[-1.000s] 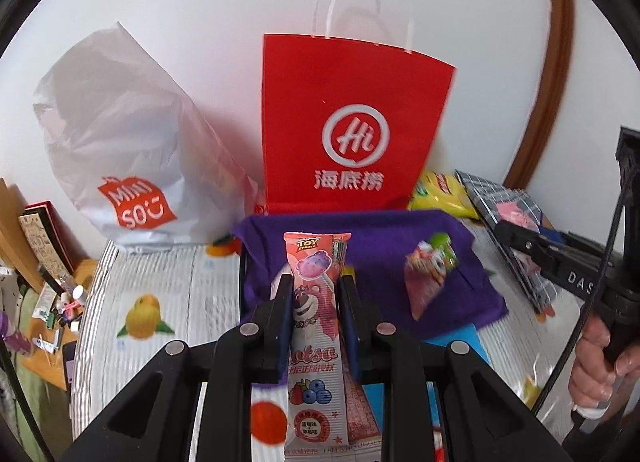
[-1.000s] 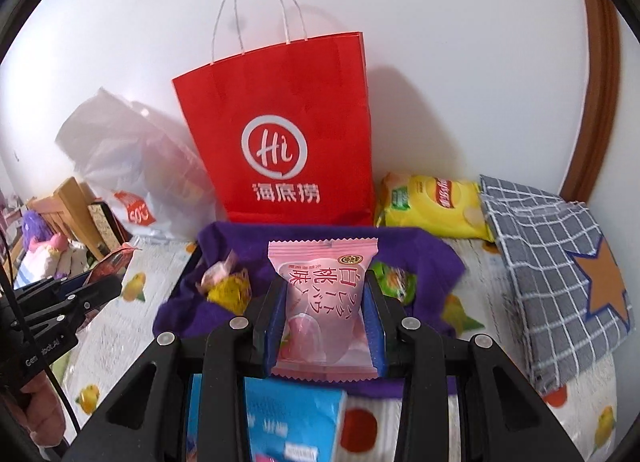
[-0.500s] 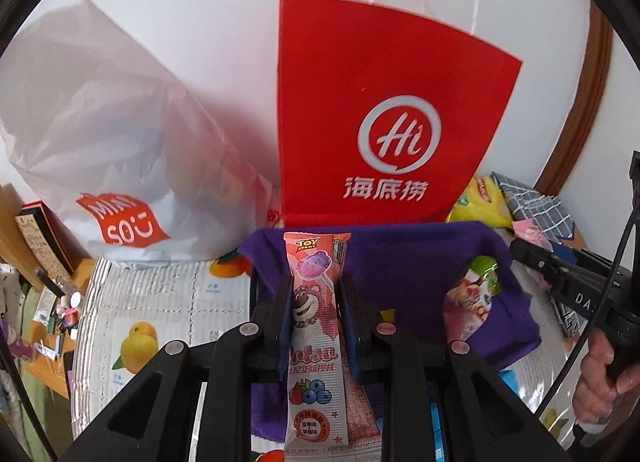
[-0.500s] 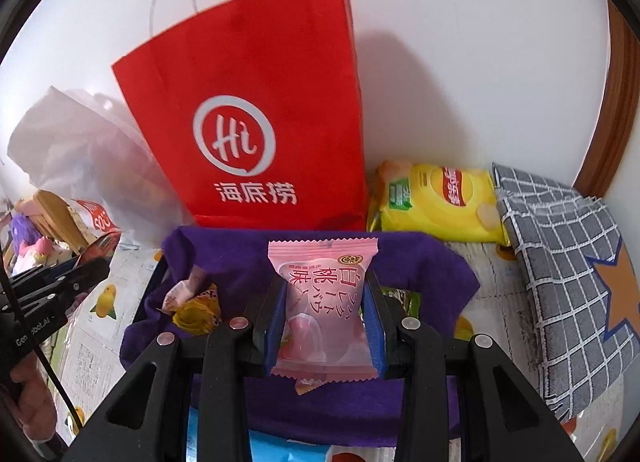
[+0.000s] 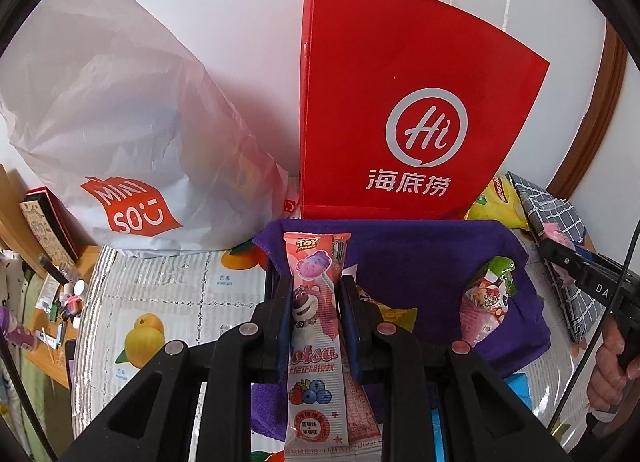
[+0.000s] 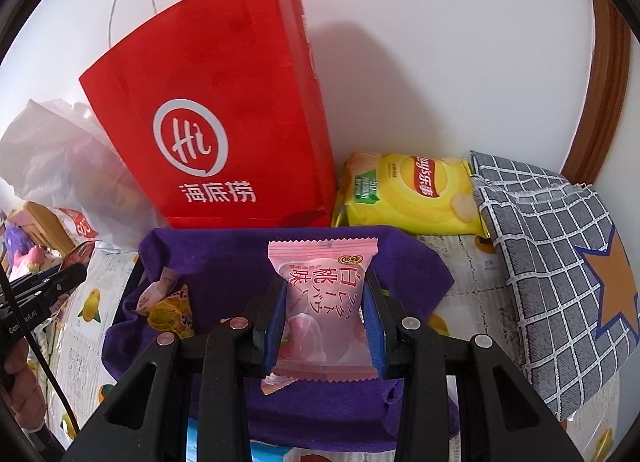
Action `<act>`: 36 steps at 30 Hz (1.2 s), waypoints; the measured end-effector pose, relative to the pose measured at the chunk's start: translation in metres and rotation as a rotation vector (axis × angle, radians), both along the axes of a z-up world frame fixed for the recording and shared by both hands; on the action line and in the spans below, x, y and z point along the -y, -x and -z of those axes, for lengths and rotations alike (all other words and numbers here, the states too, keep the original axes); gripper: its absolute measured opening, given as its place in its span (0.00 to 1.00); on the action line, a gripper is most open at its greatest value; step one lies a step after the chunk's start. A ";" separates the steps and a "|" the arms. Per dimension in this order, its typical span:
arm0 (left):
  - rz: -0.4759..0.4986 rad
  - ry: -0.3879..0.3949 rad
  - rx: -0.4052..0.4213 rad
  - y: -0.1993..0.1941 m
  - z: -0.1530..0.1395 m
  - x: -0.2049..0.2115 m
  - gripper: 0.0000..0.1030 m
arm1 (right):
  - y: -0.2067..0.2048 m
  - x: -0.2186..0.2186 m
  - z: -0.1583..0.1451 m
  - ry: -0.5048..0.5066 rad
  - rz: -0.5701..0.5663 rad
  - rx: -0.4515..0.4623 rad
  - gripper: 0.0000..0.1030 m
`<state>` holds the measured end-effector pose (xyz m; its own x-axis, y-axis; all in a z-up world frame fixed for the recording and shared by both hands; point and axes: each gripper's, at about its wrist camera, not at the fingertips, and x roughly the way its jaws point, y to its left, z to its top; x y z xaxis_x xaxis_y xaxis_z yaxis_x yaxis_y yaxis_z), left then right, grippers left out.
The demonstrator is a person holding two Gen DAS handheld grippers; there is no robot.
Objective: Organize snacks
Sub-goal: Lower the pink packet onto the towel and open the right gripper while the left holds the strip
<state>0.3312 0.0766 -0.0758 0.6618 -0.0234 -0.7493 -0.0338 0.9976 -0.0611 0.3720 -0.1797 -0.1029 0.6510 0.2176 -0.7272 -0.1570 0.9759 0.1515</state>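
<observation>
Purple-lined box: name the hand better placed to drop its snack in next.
Right, probably. The right gripper holds its pink peach packet centred over the purple-lined box; the left gripper's long Lotso stick pack hangs near the left edge.

white wall (image 6: 440,61) behind, brown wooden trim (image 6: 600,81) at right.
</observation>
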 end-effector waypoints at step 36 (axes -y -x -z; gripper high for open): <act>-0.029 0.012 -0.034 -0.002 0.005 -0.010 0.23 | -0.003 -0.009 0.014 0.029 -0.058 -0.038 0.35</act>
<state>0.3328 0.0867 -0.0810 0.6367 -0.0144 -0.7710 -0.0645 0.9953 -0.0718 0.3747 -0.1705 -0.1170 0.6094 0.2324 -0.7580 -0.2077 0.9695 0.1302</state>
